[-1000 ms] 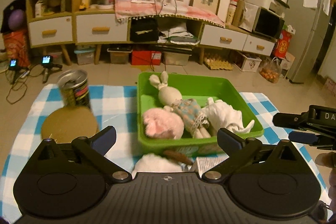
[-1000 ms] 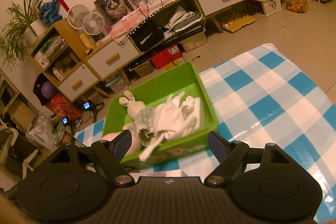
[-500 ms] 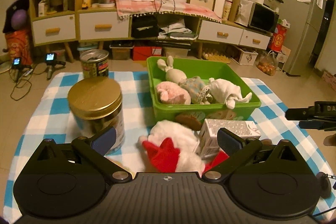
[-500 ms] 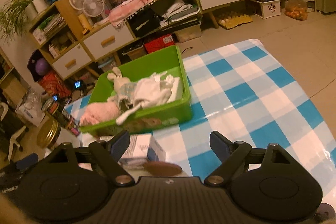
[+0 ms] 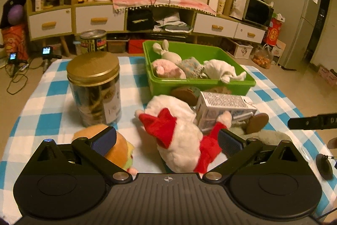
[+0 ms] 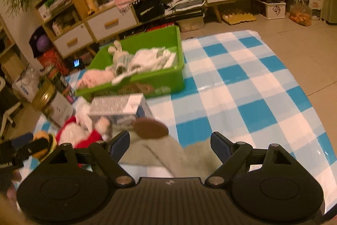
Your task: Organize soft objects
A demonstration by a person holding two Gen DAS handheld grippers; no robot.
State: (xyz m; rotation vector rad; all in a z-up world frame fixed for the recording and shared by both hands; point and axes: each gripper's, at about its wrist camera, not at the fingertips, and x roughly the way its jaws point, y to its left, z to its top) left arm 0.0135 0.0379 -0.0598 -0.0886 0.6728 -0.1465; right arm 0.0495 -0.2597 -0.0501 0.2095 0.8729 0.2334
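A green bin (image 5: 210, 85) (image 6: 168, 81) on the checked table holds a rabbit doll (image 5: 166, 53), a pink plush (image 5: 168, 70) and a white plush (image 5: 221, 71). A white and red plush (image 5: 181, 134) lies in front of the bin, between the fingers of my open left gripper (image 5: 166, 140). An orange burger plush (image 5: 120, 149) lies by the left finger. My right gripper (image 6: 170, 144) is open over a grey plush with a brown foot (image 6: 164, 153). The white and red plush also shows at the left of the right wrist view (image 6: 73, 134).
A gold-lidded jar (image 5: 94, 88) stands left of the bin, a tin can (image 5: 92, 41) behind it. A white carton (image 5: 223, 109) (image 6: 120, 107) lies on the plush toys. Blue checked cloth (image 6: 242, 88) stretches right of the bin. The table edges are close all round.
Both grippers have pulled back from the bin toward the near side of the table. The white and red plush, burger plush and grey plush have come into view between the fingers.
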